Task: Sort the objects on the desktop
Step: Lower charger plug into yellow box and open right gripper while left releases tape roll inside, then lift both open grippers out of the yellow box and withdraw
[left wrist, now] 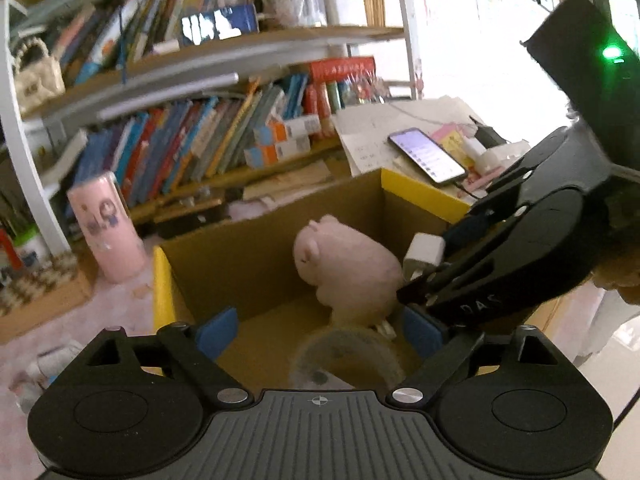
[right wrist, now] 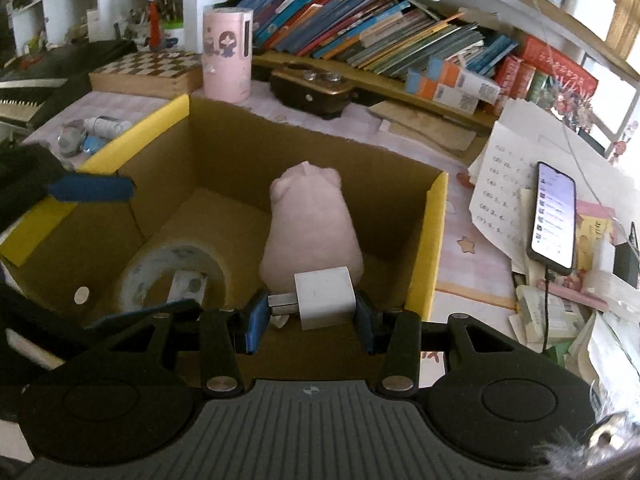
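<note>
From the left wrist, the left gripper hangs over the cardboard box with its jaws spread wide and nothing between them; a pink plush toy and a roll of tape lie inside. From the right wrist, the right gripper is clamped on a white charger plug above the box's near edge, one pad on the prongs, one on the body. The plug looks light, rigid and smooth, likely slippery; gripping its flat sides would seem steadier.

Box part-filled: plush, tape roll
</note>
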A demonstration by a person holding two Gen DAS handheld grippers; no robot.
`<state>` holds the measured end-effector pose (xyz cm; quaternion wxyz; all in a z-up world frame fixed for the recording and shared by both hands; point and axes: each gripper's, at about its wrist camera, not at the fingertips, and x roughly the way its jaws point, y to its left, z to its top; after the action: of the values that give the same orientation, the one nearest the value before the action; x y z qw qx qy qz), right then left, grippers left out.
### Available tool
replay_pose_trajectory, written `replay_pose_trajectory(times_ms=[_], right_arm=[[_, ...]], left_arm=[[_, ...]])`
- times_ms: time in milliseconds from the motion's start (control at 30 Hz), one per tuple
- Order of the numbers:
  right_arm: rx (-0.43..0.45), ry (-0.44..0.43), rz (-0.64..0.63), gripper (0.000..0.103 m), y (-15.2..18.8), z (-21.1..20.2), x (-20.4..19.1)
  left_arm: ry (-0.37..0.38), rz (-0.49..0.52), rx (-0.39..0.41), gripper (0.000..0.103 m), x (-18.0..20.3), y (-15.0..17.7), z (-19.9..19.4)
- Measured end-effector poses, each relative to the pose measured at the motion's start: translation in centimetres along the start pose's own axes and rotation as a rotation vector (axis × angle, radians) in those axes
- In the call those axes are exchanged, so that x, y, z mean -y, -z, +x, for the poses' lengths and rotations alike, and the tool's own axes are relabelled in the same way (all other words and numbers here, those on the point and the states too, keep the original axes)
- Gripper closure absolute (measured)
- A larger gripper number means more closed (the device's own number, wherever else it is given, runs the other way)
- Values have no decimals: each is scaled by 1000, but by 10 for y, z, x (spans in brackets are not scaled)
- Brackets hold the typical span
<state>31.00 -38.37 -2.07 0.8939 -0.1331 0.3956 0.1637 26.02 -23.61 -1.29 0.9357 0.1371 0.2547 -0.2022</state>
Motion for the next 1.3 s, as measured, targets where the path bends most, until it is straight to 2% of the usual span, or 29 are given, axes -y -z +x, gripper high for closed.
replay_pose_trajectory(times_ms=[200, 333, 400, 467, 633, 867, 1067, 1167, 1300], right_arm=[[-23, -11, -33, 61, -4, 8, -7], [-28, 14, -52, 61, -3, 9, -11], [-25, 15, -38, 59, -2, 7, -10], [-13, 25, -25, 52, -1, 3, -10], [27, 38, 18, 51, 3, -14, -9], [114, 59, 129, 49, 11, -51, -10], [201, 83, 282, 43, 29, -91, -14], [221, 90, 350, 43, 42, -103, -21], [208, 96, 417, 42, 58, -110, -31]], left_arm=[[-5, -50, -1, 10, -7, 2, -4], [-10, -39, 9, 10, -6, 1, -8], [-14, -38, 19, 10, -6, 1, -11], [-12, -48, 30, 10, -7, 1, -15], [-11, -68, 58, 10, -8, -2, -28], [-18, -113, 111, 7, -11, -4, -57], [-29, -195, 124, 6, -22, 5, -85], [-24, -232, 119, 6, -28, 15, -97], [-7, -224, 106, 6, -32, 34, -113]])
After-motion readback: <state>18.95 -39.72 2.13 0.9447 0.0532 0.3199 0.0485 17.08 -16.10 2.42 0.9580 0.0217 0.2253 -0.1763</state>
